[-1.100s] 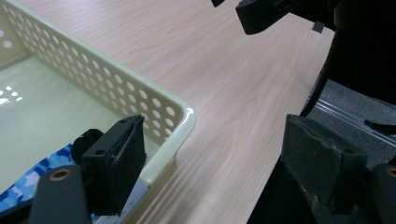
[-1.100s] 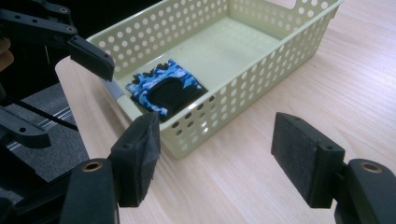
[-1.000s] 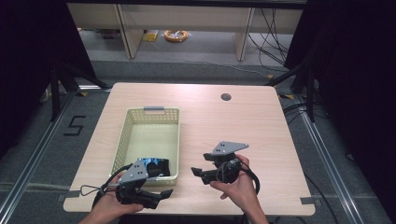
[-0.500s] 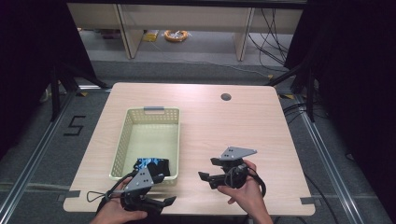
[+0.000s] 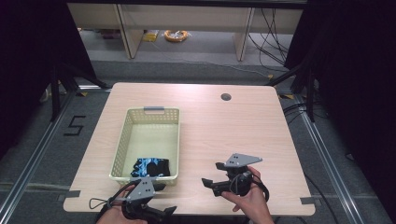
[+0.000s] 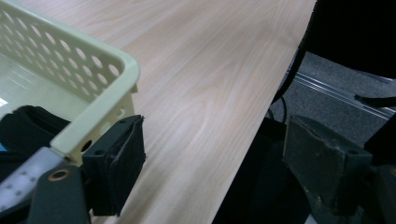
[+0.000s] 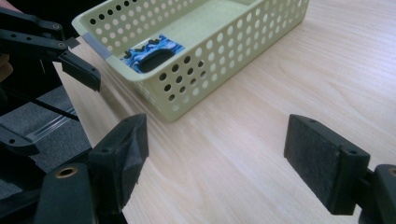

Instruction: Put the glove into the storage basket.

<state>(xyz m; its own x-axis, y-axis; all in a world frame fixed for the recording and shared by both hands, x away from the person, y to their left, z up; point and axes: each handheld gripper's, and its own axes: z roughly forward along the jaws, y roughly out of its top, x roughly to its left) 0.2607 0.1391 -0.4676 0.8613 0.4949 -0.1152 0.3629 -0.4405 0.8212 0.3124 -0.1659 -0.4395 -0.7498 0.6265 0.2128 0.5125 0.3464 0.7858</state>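
A pale green perforated basket [image 5: 123,140] stands on the left half of the wooden table [image 5: 233,126]. A blue and black patterned item [image 5: 152,166] lies in its near end, also seen as the blue item [image 7: 152,53] through the right gripper view. My left gripper [image 5: 164,198] is open at the table's front edge, just outside the basket's near corner [image 6: 93,60], with nothing between its jaws. My right gripper [image 5: 212,173] hovers low over bare wood right of the basket. Its jaws have just been opening and stand wide, with nothing between them [image 7: 217,158].
A round cable hole [image 5: 226,97] sits at the far side of the table. Bare wood spreads right of the basket. Beyond the table are shelf legs, cables and a yellow coil [image 5: 176,34] on the floor. Floor rails run along both sides.
Both hands have drawn back toward the table's front edge and sunk lower. The left gripper has left the basket's near corner. The right gripper's jaws stand wider apart.
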